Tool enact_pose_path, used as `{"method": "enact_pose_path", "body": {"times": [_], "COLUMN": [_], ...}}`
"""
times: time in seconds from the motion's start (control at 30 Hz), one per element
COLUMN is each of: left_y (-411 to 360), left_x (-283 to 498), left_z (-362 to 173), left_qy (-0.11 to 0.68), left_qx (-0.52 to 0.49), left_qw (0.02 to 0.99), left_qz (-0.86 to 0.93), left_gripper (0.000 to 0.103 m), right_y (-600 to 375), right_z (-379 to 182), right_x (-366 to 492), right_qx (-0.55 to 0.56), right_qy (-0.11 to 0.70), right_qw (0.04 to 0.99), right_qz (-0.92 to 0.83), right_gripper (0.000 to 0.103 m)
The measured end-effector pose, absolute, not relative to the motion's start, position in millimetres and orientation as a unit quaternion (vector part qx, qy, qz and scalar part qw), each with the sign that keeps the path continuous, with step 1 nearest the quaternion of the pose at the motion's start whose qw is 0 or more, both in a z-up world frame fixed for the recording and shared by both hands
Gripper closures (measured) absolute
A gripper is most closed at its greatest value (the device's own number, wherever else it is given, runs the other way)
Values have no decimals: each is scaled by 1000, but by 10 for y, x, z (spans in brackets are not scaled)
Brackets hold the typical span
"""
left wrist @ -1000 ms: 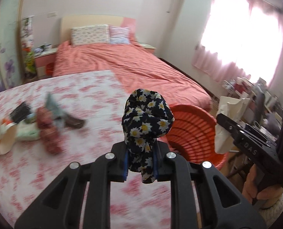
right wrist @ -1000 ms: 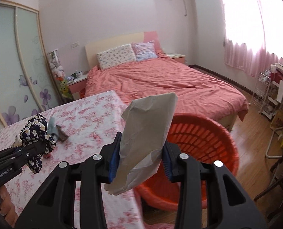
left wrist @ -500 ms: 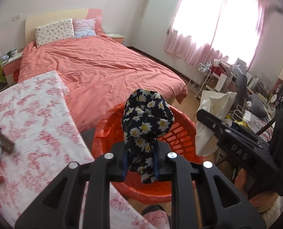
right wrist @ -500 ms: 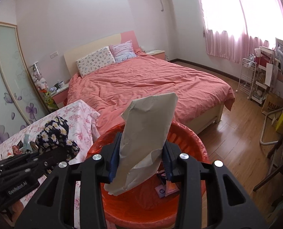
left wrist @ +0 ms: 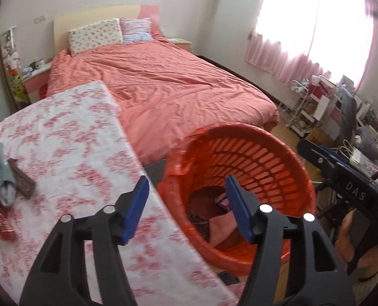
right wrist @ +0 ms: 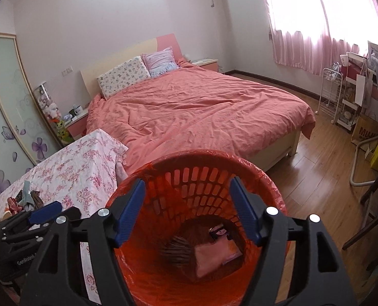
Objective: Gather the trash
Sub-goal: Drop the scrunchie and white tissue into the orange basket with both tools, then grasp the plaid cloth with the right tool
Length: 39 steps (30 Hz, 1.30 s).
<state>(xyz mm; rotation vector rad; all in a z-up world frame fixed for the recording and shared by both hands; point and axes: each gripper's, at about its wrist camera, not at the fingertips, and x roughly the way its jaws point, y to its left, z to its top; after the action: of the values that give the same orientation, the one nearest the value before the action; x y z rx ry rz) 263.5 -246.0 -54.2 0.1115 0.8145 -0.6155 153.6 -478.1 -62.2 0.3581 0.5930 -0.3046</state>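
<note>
An orange slotted basket (left wrist: 252, 153) lined with an orange bag stands on the floor beside the table; it also shows in the right wrist view (right wrist: 214, 163). Dropped trash lies at its bottom (right wrist: 214, 252). My left gripper (left wrist: 186, 191) is open and empty, over the table edge and the basket's left rim. My right gripper (right wrist: 187, 193) is open and empty, directly above the basket. More trash (left wrist: 7, 178) lies on the floral-cloth table (left wrist: 69, 137) at the left, also seen in the right wrist view (right wrist: 25, 199).
A bed with a salmon cover (right wrist: 201, 109) stands behind the basket. Racks and bags (right wrist: 354, 97) line the right wall under the pink-curtained window. A bedside table (left wrist: 35, 76) stands at the far left. Wood floor (right wrist: 321, 163) lies right of the basket.
Both grippers opened over the basket. The daisy-print cloth left the left gripper and the paper piece left the right gripper. The left view swung back toward the table.
</note>
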Motion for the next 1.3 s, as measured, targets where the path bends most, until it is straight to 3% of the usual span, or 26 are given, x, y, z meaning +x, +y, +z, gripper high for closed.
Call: {"method": "enact_pose_path", "body": {"times": [0.23,0.93,1.3], "left_y": [-1855,945,1963], "left_x": [2529,2601,2673], "left_z": [-444,-469,-626], "left_qy": [362,369,385], "left_qx": [61,3,-9], "left_qw": [897,930,920], "left_qz": [-245,-4,73], "left_gripper": [29,28,21], "right_y": [-4537,-2845,-1697], "right_z": [-539,-557,-719], "right_x": [1568,2023,2452], "right_qx": [153,87,41], "right_qy": [294,337,363], "right_qw": [934,937,926], "right_qz": [-136,14,94], "right_gripper": [33,29,31]}}
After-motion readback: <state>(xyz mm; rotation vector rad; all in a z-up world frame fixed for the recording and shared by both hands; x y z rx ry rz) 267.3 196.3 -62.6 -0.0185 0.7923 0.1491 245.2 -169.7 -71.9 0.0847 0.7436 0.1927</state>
